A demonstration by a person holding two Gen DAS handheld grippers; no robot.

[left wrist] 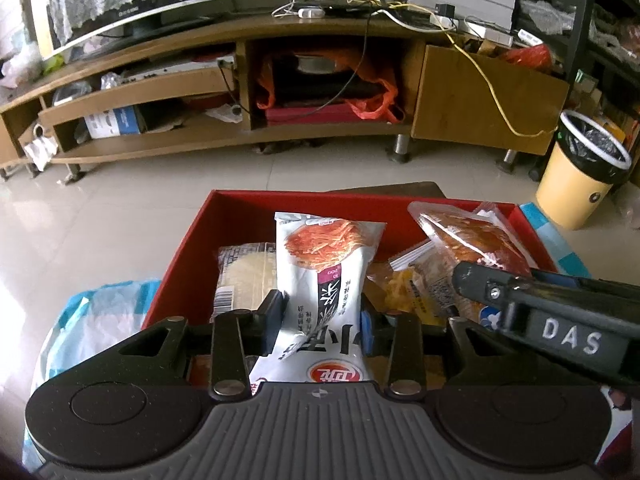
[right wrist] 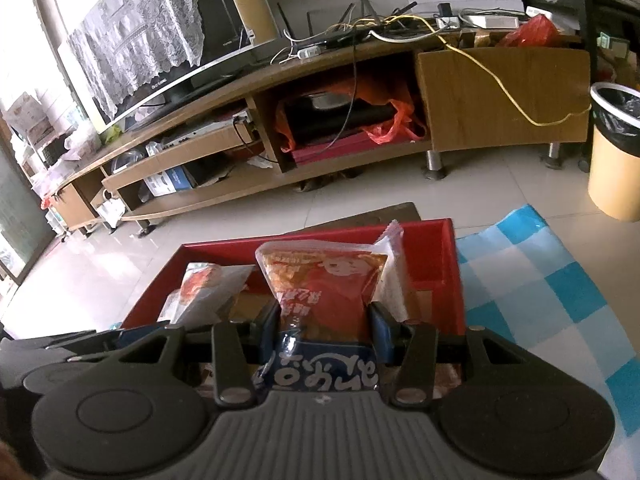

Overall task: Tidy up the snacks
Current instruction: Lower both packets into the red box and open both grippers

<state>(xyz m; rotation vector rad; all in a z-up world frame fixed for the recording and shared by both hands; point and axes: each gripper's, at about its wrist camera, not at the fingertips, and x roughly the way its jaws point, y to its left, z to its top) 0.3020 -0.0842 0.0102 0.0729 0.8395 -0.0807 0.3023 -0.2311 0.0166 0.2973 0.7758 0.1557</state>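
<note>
Nearest the cams, two packs are being pinched. A white snack bag (left wrist: 320, 280) w/ a red noodle pic is clamped between the left gripper (left wrist: 323, 312) fingers, held upright over the red box (left wrist: 180, 260). An orange-red snack pack (right wrist: 324, 284) is squeezed by the right gripper (right wrist: 325, 326) fingers, also over the box. A pale packet (left wrist: 244, 276) and yellow packet (left wrist: 404, 292) are seen lying inside already. Further back there's a blue checked cloth (right wrist: 532, 272), then the TV cabinet (left wrist: 280, 132). Risk imo: both grippers are crowded close, so a bump could be caused, or a bag dropped upright could lean on the others and tip over the box wall.
</note>
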